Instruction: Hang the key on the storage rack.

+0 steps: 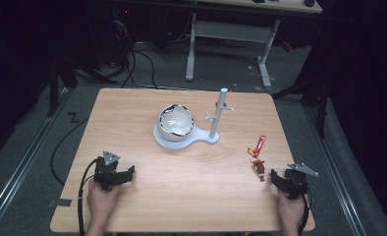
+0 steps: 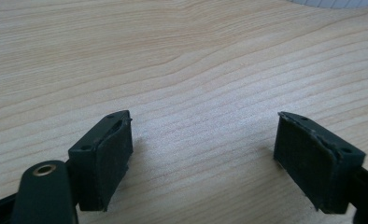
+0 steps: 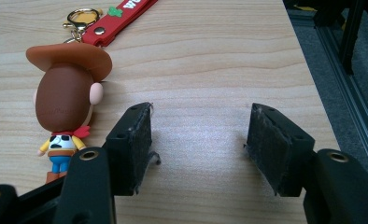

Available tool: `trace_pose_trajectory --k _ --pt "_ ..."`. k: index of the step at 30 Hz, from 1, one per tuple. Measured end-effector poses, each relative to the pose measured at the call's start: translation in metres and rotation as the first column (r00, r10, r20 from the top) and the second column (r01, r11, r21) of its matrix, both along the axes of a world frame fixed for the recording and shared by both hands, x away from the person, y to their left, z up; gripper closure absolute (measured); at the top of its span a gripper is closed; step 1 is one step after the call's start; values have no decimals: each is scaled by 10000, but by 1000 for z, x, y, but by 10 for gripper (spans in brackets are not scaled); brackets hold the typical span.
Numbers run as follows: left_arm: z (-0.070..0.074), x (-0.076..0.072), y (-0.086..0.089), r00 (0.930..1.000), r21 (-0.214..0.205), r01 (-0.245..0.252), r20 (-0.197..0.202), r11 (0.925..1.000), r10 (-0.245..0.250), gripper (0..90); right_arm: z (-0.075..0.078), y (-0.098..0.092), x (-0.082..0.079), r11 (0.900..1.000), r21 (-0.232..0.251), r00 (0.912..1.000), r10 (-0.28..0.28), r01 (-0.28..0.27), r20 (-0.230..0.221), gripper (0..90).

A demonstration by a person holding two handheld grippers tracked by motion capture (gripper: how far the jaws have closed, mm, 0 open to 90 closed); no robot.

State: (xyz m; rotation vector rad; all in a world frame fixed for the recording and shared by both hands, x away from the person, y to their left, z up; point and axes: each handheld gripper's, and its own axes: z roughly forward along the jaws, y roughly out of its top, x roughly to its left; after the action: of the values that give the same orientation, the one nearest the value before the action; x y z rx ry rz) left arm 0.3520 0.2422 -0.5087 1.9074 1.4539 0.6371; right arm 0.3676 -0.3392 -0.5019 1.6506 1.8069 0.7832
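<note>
Rough black claw [image 3: 198, 144] pads, possibly foam

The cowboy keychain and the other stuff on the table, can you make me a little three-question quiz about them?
1. True or false: the right gripper is holding the cowboy keychain.
2. What sits on the white stand beside its post: A a bowl, B a cup, C a spoon?
3. Fill in: the keychain's strap is coloured ____.

Key:
1. False. Its jaws are open and the keychain lies on the table beside them.
2. A, the bowl.
3. Red.
</note>
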Motion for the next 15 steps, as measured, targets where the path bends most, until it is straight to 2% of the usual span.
trace_pose_trajectory --k 15 --pt "0 0 1 10000 -67 16 -12 10000 -16 201 0 1 0 10000 79 10000 37 -36 -75 370"
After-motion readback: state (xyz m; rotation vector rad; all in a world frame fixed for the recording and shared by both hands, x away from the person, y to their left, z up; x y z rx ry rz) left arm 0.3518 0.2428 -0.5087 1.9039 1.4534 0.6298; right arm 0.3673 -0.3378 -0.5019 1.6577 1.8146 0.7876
